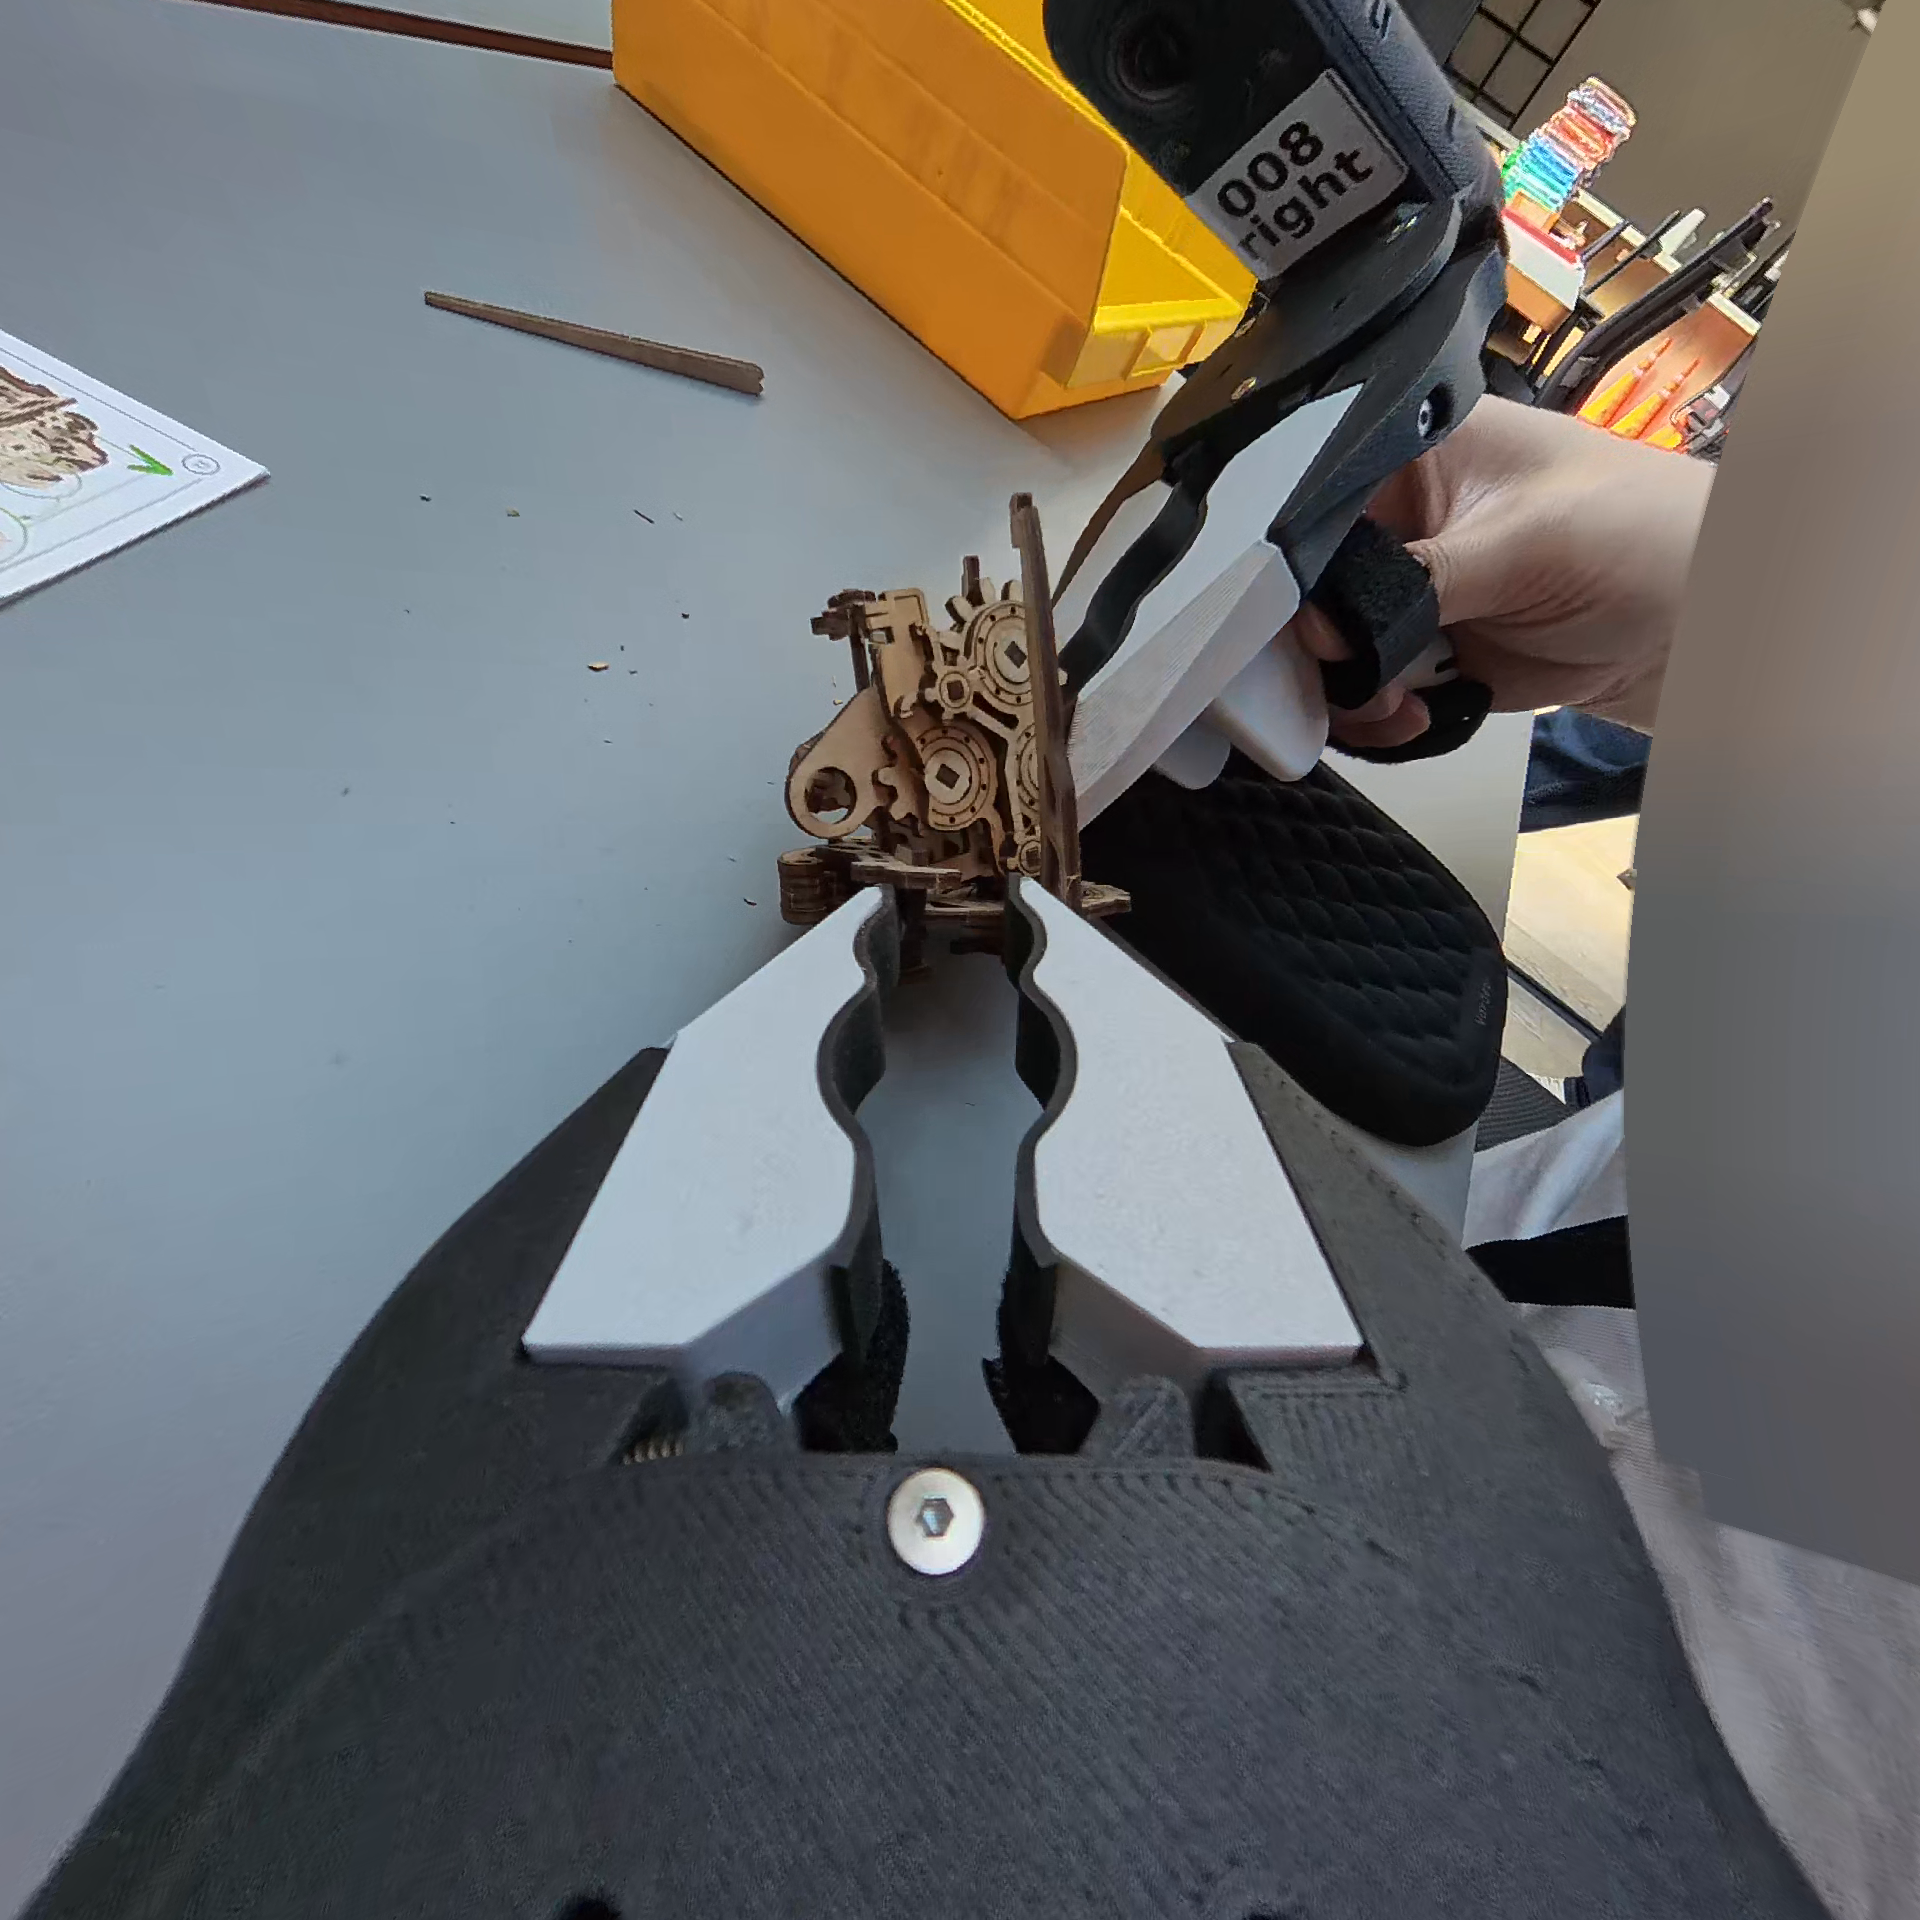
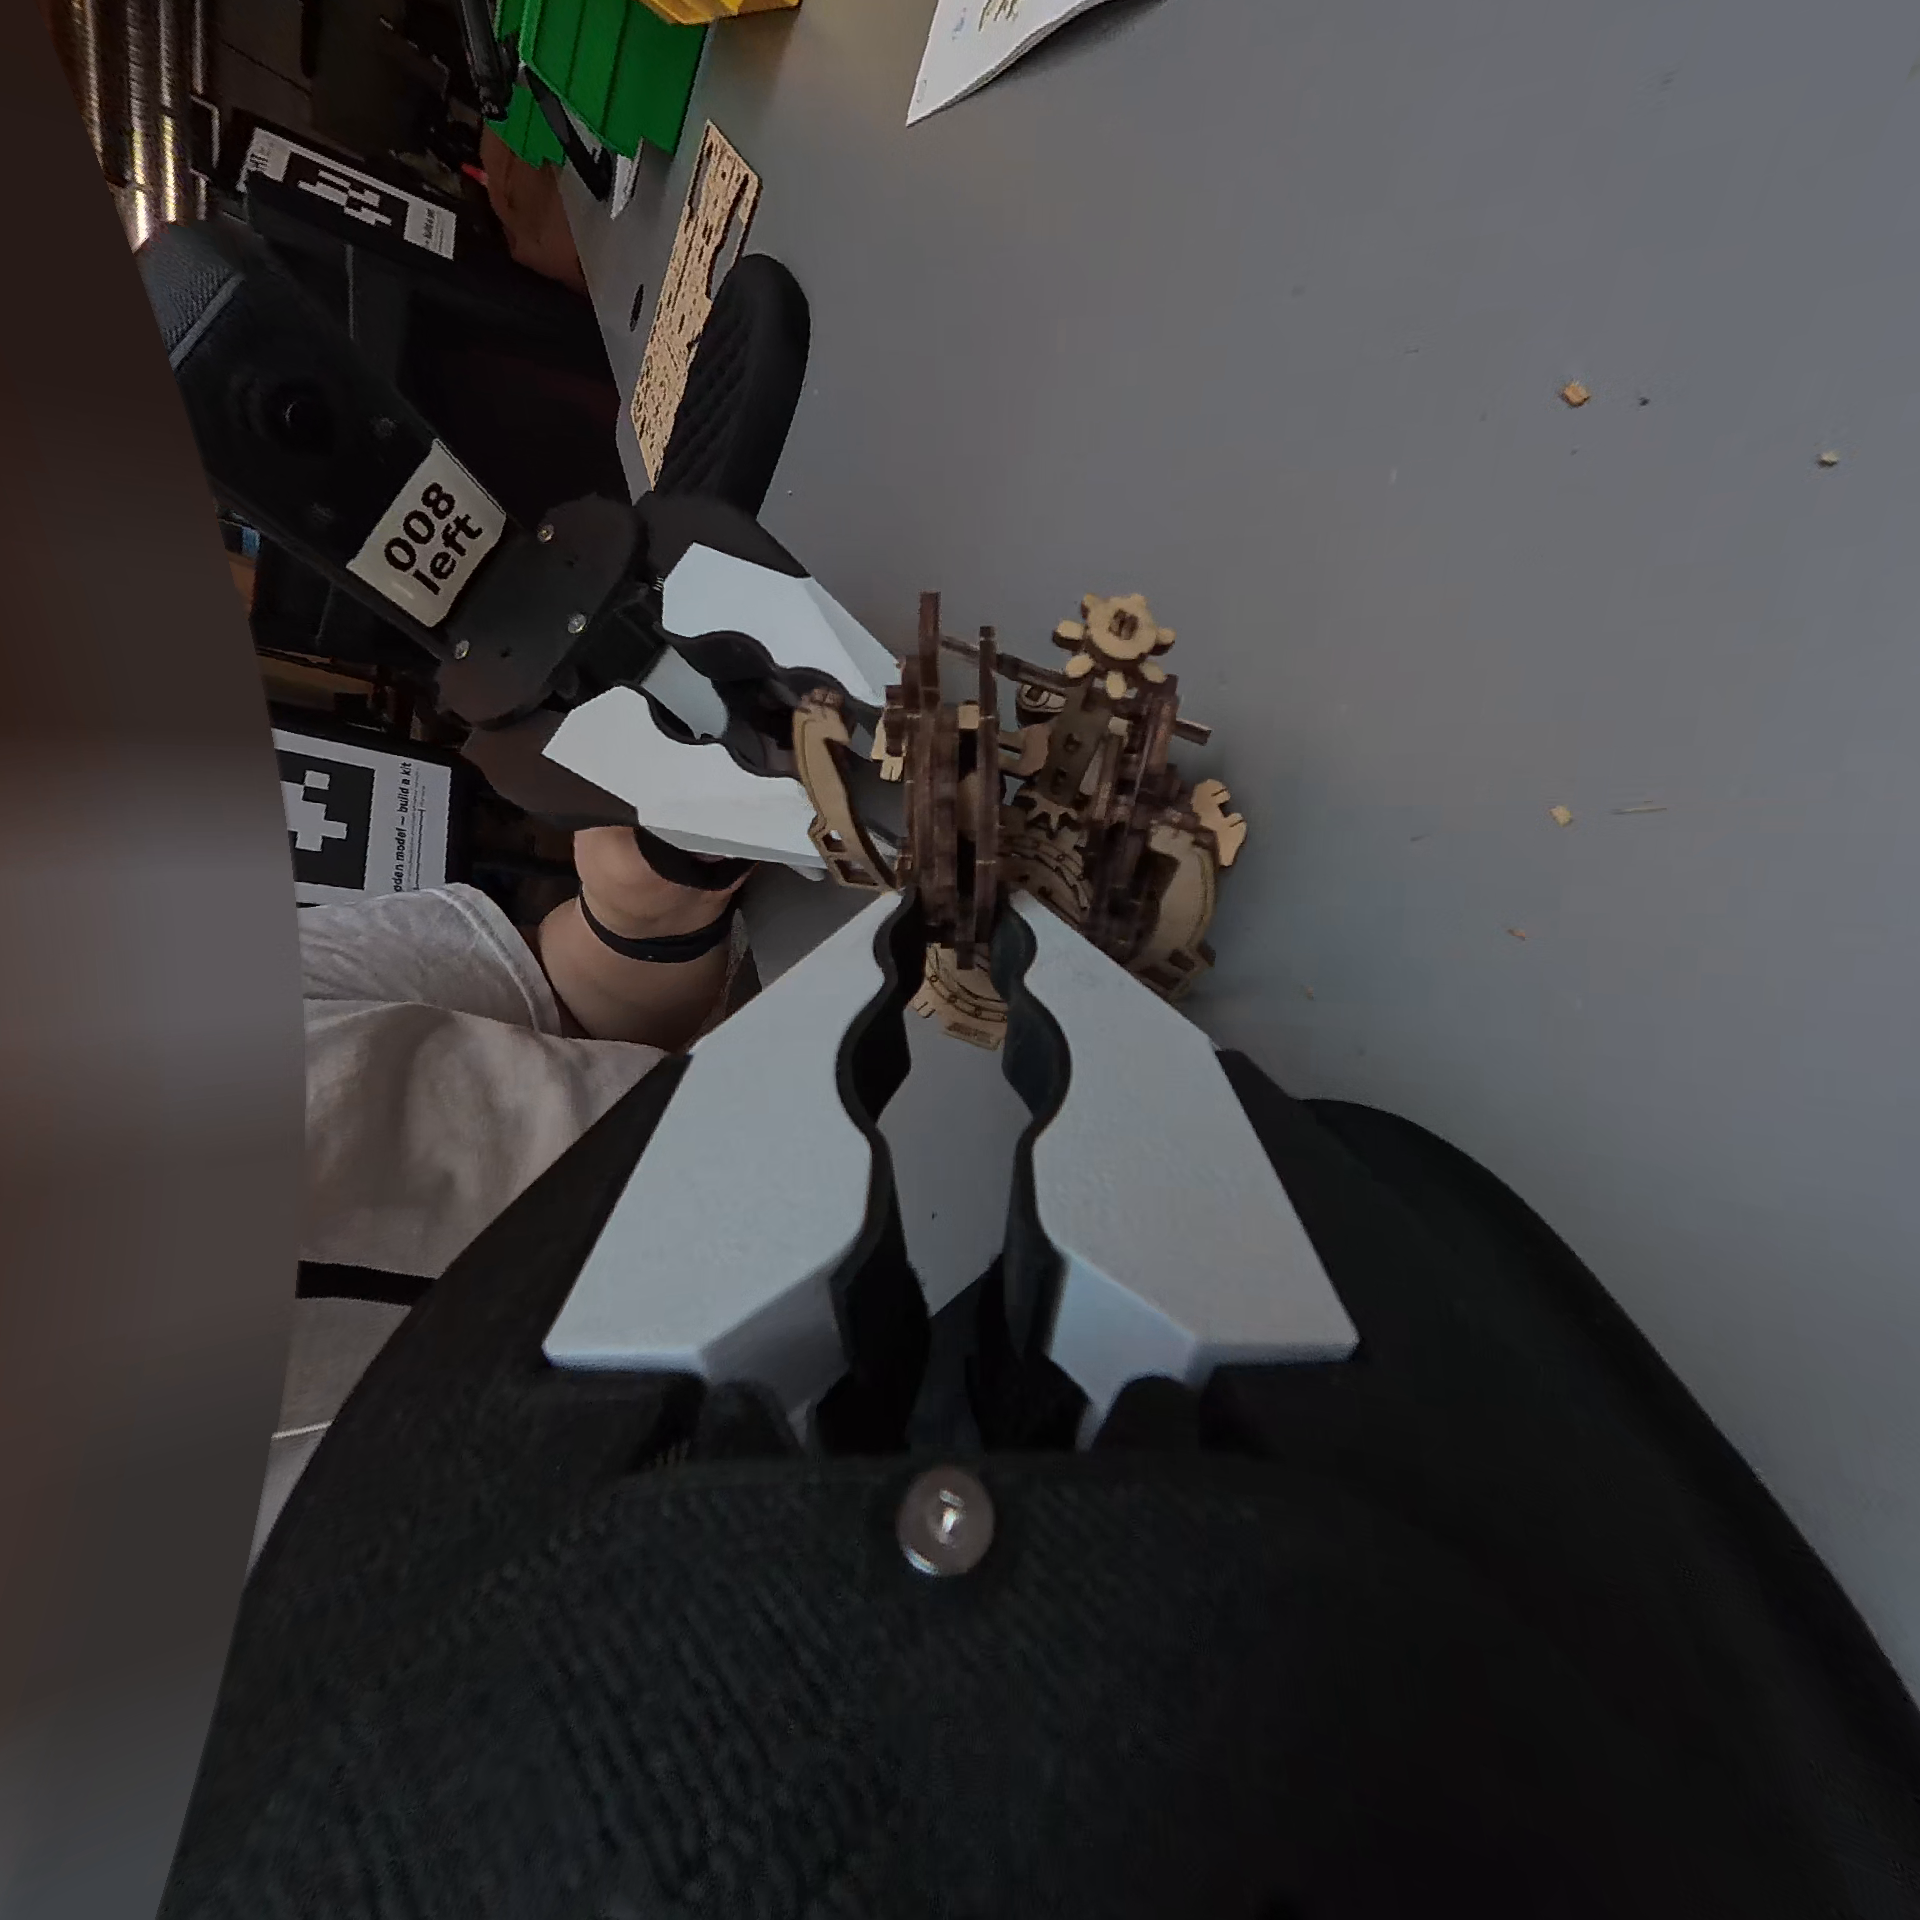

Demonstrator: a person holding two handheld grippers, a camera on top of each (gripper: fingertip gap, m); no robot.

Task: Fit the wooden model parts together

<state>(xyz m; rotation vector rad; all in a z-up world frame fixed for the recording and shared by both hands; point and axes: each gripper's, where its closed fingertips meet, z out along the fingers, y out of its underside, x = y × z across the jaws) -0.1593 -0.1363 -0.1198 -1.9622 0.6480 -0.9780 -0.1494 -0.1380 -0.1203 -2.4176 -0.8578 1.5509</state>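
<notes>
**Both grippers brace the gear model**

Left wrist view: the left gripper point(image 1: 948, 914) pinches the base of the wooden model point(image 1: 940, 748) on the desk point(image 1: 312, 831); the right gripper point(image 1: 1081, 665) presses in from 2 o'clock. A loose wooden stick point(image 1: 592, 343) and a yellow bin point(image 1: 935, 177) lie at 11–12 o'clock.

Right wrist view: the right gripper point(image 2: 951, 925) seems closed on a dark upright plate point(image 2: 940, 790). Best to squeeze squarely and spare the gears.

L tool point(image 1: 948, 925) clamped, R tool point(image 2: 961, 925) clamped (converging)
</notes>
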